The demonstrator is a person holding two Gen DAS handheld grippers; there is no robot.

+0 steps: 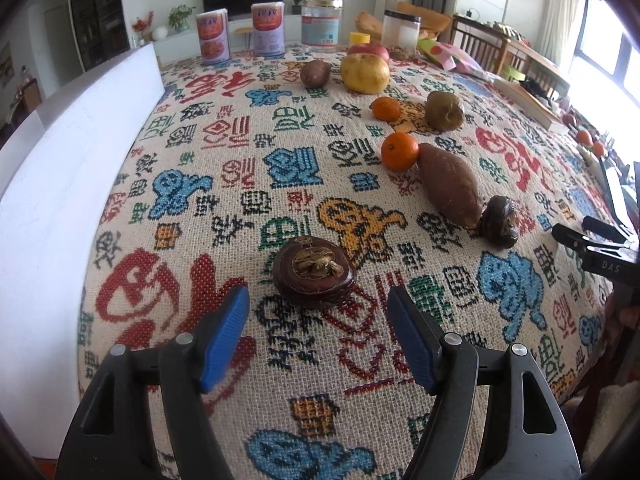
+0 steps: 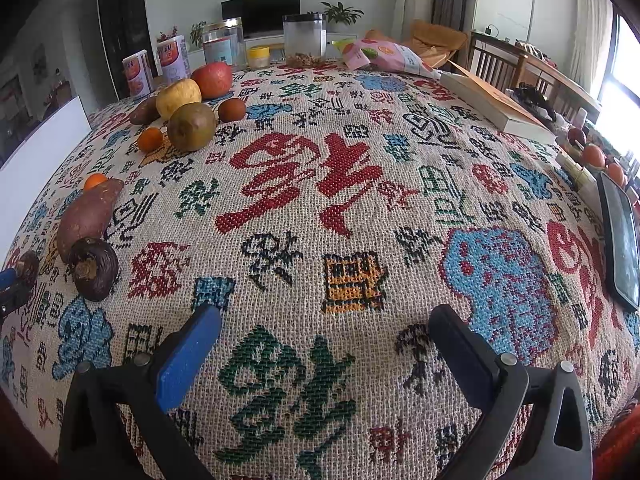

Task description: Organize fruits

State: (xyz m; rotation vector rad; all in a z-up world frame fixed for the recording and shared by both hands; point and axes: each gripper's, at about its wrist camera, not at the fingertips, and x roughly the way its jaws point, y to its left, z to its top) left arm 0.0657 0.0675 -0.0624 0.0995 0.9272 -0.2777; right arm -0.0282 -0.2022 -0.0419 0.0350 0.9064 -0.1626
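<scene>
A dark water chestnut [image 1: 314,272] lies on the patterned tablecloth [image 1: 240,160], just beyond the tips of my left gripper [image 1: 317,294]. That gripper is open and its blue pads [image 1: 228,332] do not touch the chestnut. To the right run a second chestnut [image 1: 500,222], a sweet potato [image 1: 450,186], a mandarin [image 1: 399,151], a smaller mandarin [image 1: 386,109], a green-brown fruit [image 1: 444,111], a yellow fruit [image 1: 365,73] and a red apple [image 1: 368,50]. My right gripper [image 2: 324,314] hangs open over bare cloth, with the second chestnut [image 2: 93,268] far to its left.
Two cans [image 1: 214,36], clear jars [image 1: 322,24] and a snack bag [image 2: 384,54] stand along the far edge. A book [image 2: 492,104] and a dark phone [image 2: 622,240] lie at the right. A white panel [image 1: 60,160] borders the left side.
</scene>
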